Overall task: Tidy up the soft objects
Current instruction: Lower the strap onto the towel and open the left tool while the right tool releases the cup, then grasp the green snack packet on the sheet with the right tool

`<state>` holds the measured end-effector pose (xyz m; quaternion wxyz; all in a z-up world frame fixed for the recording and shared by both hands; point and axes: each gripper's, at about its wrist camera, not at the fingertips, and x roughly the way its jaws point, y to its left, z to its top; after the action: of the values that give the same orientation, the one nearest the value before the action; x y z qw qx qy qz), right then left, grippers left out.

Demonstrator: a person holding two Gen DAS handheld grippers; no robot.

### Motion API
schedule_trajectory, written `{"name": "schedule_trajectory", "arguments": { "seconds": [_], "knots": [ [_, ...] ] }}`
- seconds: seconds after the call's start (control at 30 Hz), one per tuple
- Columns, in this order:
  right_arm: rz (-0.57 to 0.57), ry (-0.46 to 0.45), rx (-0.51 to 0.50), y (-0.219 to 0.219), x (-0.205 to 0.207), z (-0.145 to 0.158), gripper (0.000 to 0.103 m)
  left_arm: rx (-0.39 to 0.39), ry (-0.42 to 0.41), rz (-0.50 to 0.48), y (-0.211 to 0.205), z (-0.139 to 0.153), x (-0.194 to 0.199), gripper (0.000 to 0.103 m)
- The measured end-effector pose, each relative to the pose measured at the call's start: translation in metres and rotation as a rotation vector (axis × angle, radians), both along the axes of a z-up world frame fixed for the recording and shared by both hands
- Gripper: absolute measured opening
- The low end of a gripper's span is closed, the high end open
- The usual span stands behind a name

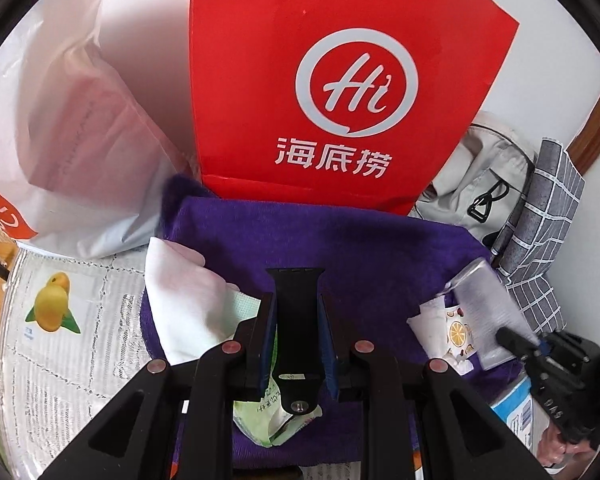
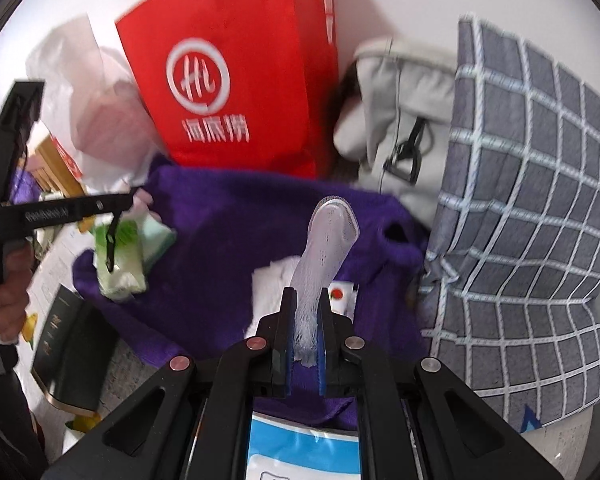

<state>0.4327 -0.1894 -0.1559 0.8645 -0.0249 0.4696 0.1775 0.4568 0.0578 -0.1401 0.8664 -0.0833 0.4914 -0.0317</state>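
Left gripper [image 1: 296, 312] is clamped on a flat black rubber strap [image 1: 297, 320]; right gripper [image 2: 305, 316] pinches a clear ribbed plastic sleeve [image 2: 324, 256]. Both hang above the rumpled purple fleece cloth [image 1: 340, 248], green tissue packet [image 2: 120, 256] lying on it, red paper bag [image 1: 320, 80] standing behind.

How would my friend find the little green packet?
Look for the big red bag standing at the back, then the purple cloth spread in front of it. At the cloth's left edge, under a black strap, lies the green packet, the only green thing among white tissues.
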Motion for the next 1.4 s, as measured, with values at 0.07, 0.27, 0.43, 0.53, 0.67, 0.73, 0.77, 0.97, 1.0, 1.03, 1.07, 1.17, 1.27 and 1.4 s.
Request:
{"name": "schedule_trajectory", "arguments": {
  "seconds": [0.07,0.27,0.43,0.53,0.67,0.73,0.77,0.97,1.0,1.03,1.07,1.17,1.27,1.4],
  "knots": [
    [0.004,0.025,-0.012,0.002,0.001,-0.008,0.009,0.004,0.003,-0.001,0.001,-0.001,0.001,0.020],
    [0.003,0.038,-0.018,0.003,0.001,-0.012,0.011,0.002,0.023,0.010,0.003,-0.007,0.003,0.020],
    [0.003,0.039,-0.022,0.002,-0.001,-0.012,0.012,-0.005,0.031,0.009,0.002,-0.009,0.004,0.020],
    [0.002,0.038,-0.020,0.002,-0.001,-0.012,0.013,-0.007,0.032,0.001,0.000,-0.010,0.004,0.021],
    [0.016,0.004,-0.035,0.009,-0.002,-0.008,0.030,-0.002,0.030,-0.002,-0.002,-0.010,0.004,0.021],
    [0.016,-0.013,-0.032,0.010,-0.004,-0.005,0.040,-0.001,0.030,-0.001,-0.003,-0.010,0.004,0.021],
    [0.015,-0.019,-0.030,0.009,-0.004,-0.003,0.043,0.000,0.030,-0.001,-0.003,-0.009,0.005,0.023],
    [-0.004,-0.049,-0.020,0.006,-0.010,0.011,0.045,-0.002,0.030,0.009,0.001,-0.003,0.003,0.027],
    [-0.005,-0.061,-0.016,0.007,-0.012,0.016,0.045,-0.005,0.027,0.008,0.001,-0.001,0.002,0.027],
    [-0.004,-0.074,-0.011,0.007,-0.016,0.022,0.045,-0.009,0.023,0.007,0.002,0.001,0.000,0.027],
    [-0.004,-0.085,-0.008,0.008,-0.019,0.026,0.045,-0.011,0.022,0.005,0.002,0.003,-0.001,0.028],
    [-0.003,-0.114,0.002,0.012,-0.032,0.040,0.046,-0.016,0.015,0.005,0.005,0.010,-0.009,0.028],
    [0.008,-0.124,0.016,0.015,-0.051,0.047,0.046,-0.016,0.000,0.014,0.008,0.021,-0.023,0.028],
    [0.020,-0.128,-0.003,0.018,-0.086,0.052,0.046,-0.016,-0.012,0.004,0.009,0.031,-0.049,0.028]
  ]
}}
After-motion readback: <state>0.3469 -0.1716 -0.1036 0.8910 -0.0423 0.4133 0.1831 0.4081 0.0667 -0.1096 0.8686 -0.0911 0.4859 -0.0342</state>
